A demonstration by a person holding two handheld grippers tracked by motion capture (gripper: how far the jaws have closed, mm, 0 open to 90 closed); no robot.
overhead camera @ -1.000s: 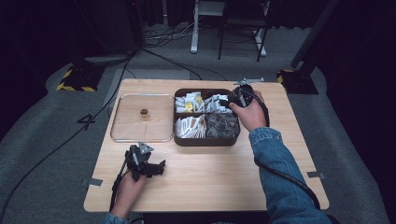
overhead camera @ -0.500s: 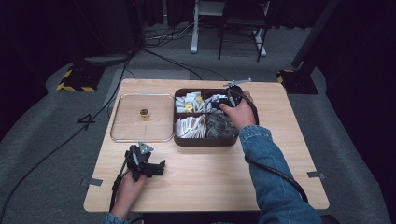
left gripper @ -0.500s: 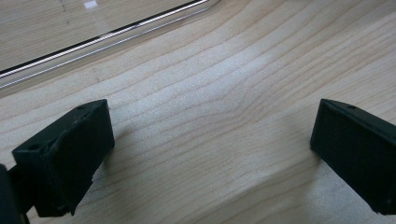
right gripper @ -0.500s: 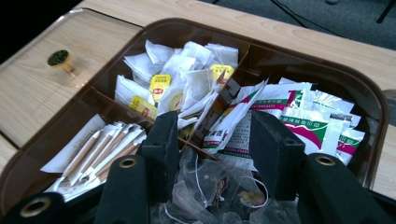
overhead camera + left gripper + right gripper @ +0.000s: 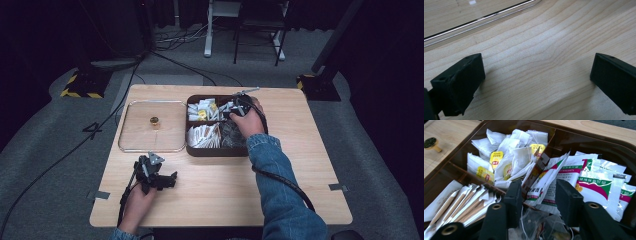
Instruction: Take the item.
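The right gripper (image 5: 235, 111) is over the brown box (image 5: 218, 151), at about one o'clock from the table's (image 5: 300, 165) centre, and the step in hand looks like a reach for a sachet. In the right gripper view its jaws stand partly apart, with the lower edges of the white, green-and-red printed sachets (image 5: 564, 180) between them; nothing is clamped yet, as far as can be told. These sachets fill the compartment at two o'clock in that view. At eleven o'clock lie the tea bags (image 5: 509, 157) with yellow tags, at eight o'clock the paper sticks (image 5: 461, 200), and just under the jaws a compartment of clear wrappers (image 5: 536, 225).

The left gripper (image 5: 167, 181) rests low on the table at about seven o'clock in the high view, its jaws wide apart over bare wood and holding nothing. Just beyond it, at ten o'clock from the table's centre, lies the clear lid (image 5: 135, 135) with its small brass knob (image 5: 154, 121) (the lid's edge also crosses the top of the left gripper view).

The next move probably calls for the right jaws to settle on one sachet rather than several, close on its edge, and lift it free of the divider. The sachets overlap loosely, so a neighbour may ride up with it.
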